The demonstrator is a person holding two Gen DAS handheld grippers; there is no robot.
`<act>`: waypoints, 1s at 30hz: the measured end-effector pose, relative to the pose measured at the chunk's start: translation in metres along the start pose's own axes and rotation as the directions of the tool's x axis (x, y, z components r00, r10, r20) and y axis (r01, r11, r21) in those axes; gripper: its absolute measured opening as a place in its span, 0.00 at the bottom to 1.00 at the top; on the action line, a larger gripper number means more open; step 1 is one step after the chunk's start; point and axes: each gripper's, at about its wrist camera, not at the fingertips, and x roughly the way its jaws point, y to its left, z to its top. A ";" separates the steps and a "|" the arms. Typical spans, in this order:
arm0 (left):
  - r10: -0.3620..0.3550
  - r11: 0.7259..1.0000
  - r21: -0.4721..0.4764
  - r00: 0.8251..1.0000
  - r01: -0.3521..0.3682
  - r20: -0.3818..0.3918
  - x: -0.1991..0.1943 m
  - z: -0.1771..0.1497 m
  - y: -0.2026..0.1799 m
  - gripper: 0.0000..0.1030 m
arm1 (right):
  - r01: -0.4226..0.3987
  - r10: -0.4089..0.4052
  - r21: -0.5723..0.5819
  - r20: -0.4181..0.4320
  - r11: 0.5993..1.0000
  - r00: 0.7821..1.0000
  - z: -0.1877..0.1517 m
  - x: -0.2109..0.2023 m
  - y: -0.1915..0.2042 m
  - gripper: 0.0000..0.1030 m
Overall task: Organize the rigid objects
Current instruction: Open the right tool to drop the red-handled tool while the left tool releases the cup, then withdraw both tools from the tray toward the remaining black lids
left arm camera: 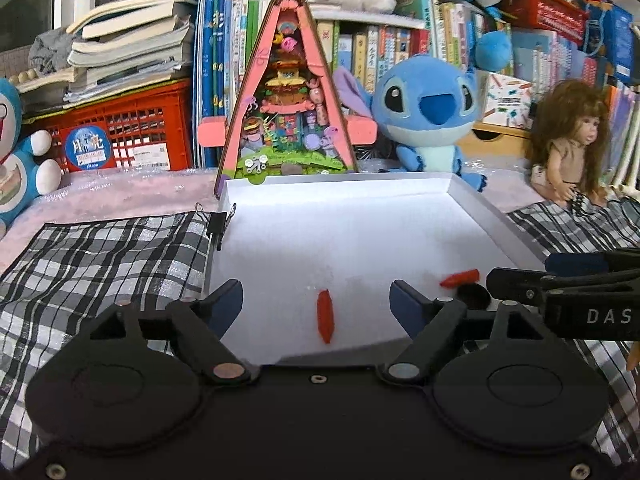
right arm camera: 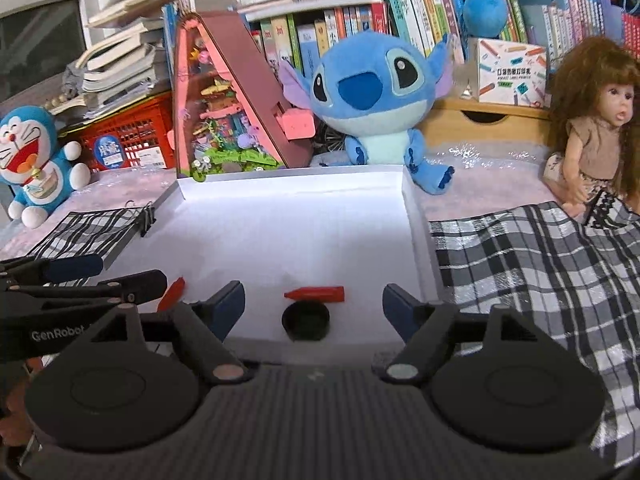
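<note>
Both tongs hang released over the near edge of the white tray (left arm camera: 492, 216), the left tongs (left arm camera: 316, 300) straddling one red crayon (left arm camera: 325, 316) that lies lengthwise between its fingers, probably lined up for a pick. The right tongs (right arm camera: 314, 300) frame a second red crayon (right arm camera: 316, 294) lying crosswise, touching a black cap (right arm camera: 306, 320) just nearer. Neither crayon is gripped yet.

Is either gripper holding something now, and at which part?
Nothing is held. The left gripper and right gripper are both open above the white tray.
</note>
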 end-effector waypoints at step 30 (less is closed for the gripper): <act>-0.045 0.999 -0.030 0.999 0.046 0.019 -0.089 -0.090 0.004 0.82 | -0.047 0.055 -0.122 0.064 0.991 0.996 -0.082 -0.087 0.009 0.89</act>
